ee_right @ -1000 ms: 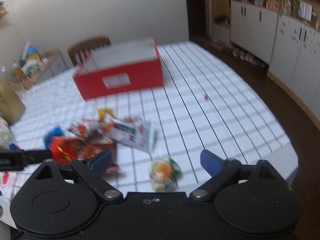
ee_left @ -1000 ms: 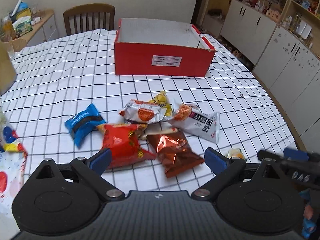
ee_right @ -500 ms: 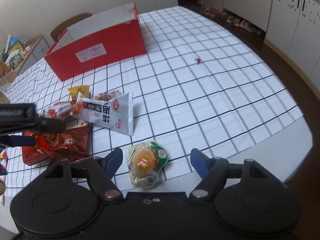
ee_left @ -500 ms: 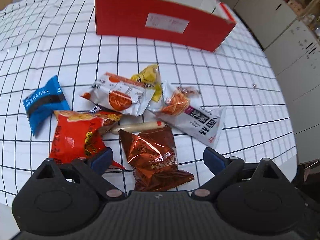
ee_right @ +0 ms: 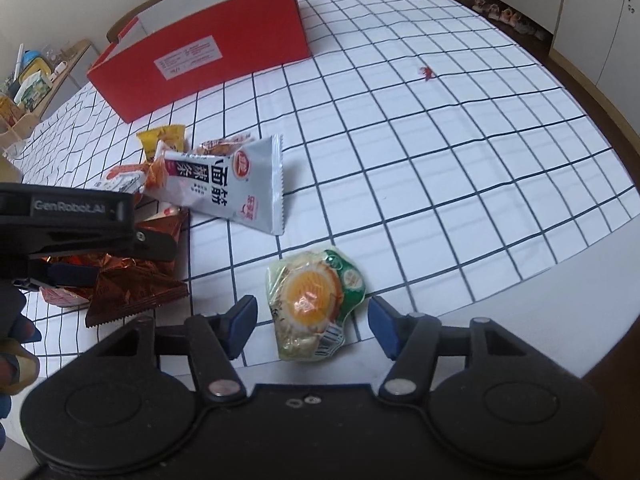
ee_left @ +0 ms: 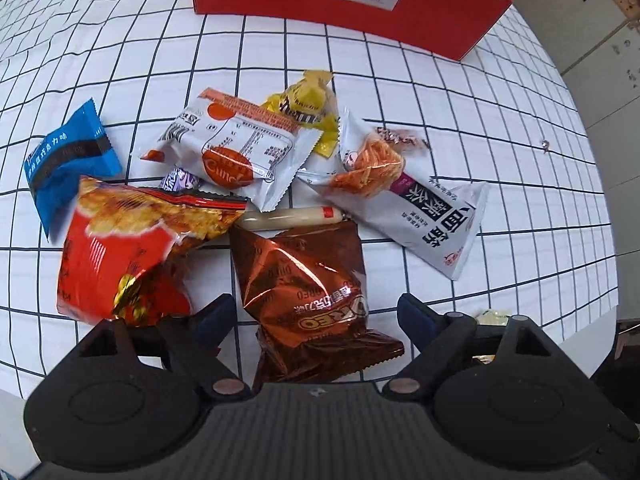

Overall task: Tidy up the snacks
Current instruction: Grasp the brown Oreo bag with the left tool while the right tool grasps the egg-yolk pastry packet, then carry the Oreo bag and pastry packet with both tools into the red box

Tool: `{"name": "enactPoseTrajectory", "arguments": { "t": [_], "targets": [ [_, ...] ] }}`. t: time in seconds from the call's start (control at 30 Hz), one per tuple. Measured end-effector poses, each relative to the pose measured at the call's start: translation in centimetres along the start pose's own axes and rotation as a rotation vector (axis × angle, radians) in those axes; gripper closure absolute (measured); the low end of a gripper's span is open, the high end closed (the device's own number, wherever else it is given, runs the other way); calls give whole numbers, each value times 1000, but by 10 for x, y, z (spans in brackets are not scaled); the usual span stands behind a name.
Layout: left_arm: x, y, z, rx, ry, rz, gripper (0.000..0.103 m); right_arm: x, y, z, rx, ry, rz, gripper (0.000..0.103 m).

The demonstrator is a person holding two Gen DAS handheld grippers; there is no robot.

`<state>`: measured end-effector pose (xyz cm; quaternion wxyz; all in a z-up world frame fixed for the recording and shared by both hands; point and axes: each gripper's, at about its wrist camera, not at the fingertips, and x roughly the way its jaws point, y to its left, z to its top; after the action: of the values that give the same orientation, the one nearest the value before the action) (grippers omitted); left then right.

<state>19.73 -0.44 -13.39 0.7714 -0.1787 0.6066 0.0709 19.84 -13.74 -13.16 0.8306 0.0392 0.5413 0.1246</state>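
Note:
A pile of snack packets lies on the checked tablecloth. My left gripper is open, its jaws on either side of a brown Oreo bag. Beside the Oreo bag lie a red chip bag, a blue packet, a white-orange packet, a yellow packet, a sausage stick and a white noodle-snack packet. My right gripper is open around a clear egg packet. The red box stands open at the back.
The table's front edge runs just right of the egg packet. The left gripper's body shows at the left of the right wrist view. A chair stands behind the box. White cabinets stand at the right.
Both grippers have moved forward and down. The left now brackets the Oreo bag; the right now brackets the egg packet. Both stay open.

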Motion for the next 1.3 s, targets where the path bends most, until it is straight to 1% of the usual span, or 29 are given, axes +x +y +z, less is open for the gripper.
{"name": "enactPoseTrajectory", "arguments": {
  "t": [0.03,0.1,0.2,0.23,0.33,0.4,0.43,0.53,0.63,0.83,1.07,1.3],
  "targets": [
    [2,0,0,1,1,2,21,1,0,0,1,2,-4,45],
    [5,-1,0,0,11,1,27,4,-1,1,10,8,-9,48],
    [7,-1,0,1,15,5,29,7,-3,2,24,11,-2,50],
    [8,-1,-1,2,17,4,34,7,-2,3,19,11,-3,50],
    [9,1,0,-2,17,7,41,9,1,2,14,20,2,54],
    [8,4,0,-11,17,-4,43,11,3,2,17,27,10,59],
    [7,6,-1,-13,18,-11,48,11,4,2,15,26,7,59],
    [4,8,-2,-9,11,-19,53,11,3,2,18,19,-1,61],
    [2,11,-5,-14,8,-20,54,10,3,1,21,19,-3,62],
    [-6,15,-11,-21,3,-48,54,1,4,-1,18,-9,-12,63],
    [-33,11,-19,12,-45,-82,54,-22,8,0,17,-60,0,63],
    [-59,3,-14,38,-98,-99,54,-48,20,13,-24,-109,29,63]
  ]
}}
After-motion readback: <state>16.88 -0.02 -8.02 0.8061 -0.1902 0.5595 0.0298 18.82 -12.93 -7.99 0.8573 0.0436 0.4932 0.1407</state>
